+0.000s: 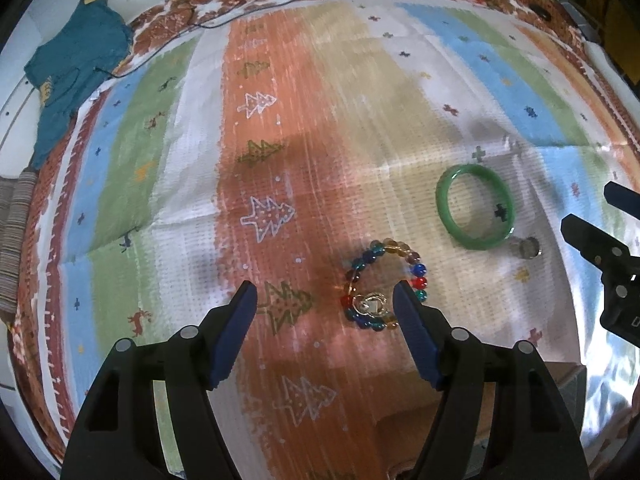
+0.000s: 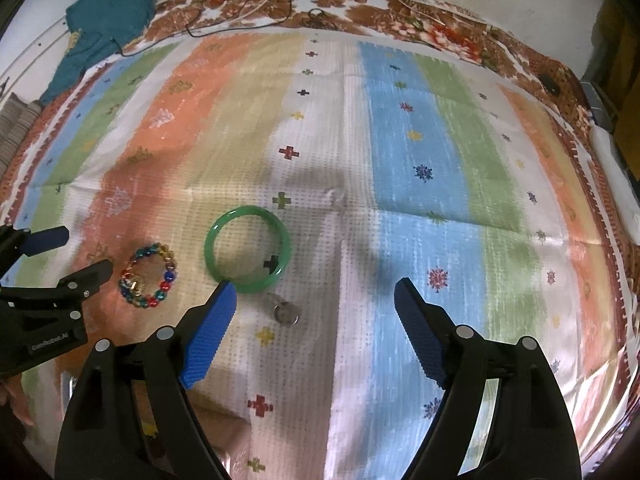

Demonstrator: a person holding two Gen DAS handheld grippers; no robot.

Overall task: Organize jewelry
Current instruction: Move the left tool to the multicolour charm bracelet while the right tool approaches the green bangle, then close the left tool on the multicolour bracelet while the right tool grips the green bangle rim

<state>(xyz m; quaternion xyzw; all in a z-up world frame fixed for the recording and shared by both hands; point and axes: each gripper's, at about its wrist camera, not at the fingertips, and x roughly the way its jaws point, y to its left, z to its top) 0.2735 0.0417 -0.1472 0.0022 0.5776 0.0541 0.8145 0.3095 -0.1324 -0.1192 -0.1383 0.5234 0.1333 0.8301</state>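
Note:
A multicoloured bead bracelet [image 1: 384,284] with a small shiny ring [image 1: 370,304] on it lies on the striped cloth. It also shows in the right wrist view [image 2: 148,276]. A green bangle [image 1: 474,210] [image 2: 247,249] lies to its right, with a small silver ring [image 1: 527,247] [image 2: 286,312] beside it. My left gripper [image 1: 325,300] is open, its right finger just beside the bead bracelet. My right gripper [image 2: 314,300] is open above the cloth, with the silver ring between its fingers and the bangle by its left fingertip.
The striped, patterned cloth [image 2: 400,140] covers the surface. A teal garment [image 1: 72,68] and thin cables [image 1: 256,0] lie at the far left edge. A brown box corner [image 1: 420,432] shows low between the left fingers.

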